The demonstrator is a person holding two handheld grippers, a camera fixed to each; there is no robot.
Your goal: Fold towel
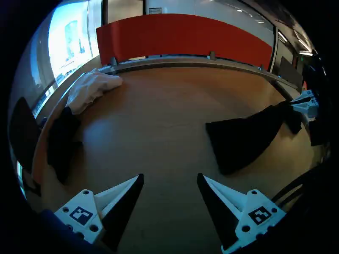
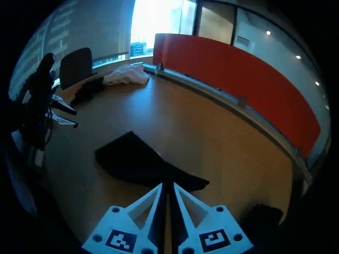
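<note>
Right gripper (image 2: 168, 185) was pinched shut on a corner of the black towel (image 2: 131, 163), which lay rumpled on the wooden table (image 1: 169, 110); left gripper (image 1: 170, 178) hung wide open, empty, well apart from it. No fold made yet, by the look of it

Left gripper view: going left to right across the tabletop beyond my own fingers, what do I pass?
dark cloth at the table's left edge → white cloth bunched farther back → black towel → right gripper at the towel's right end
</note>
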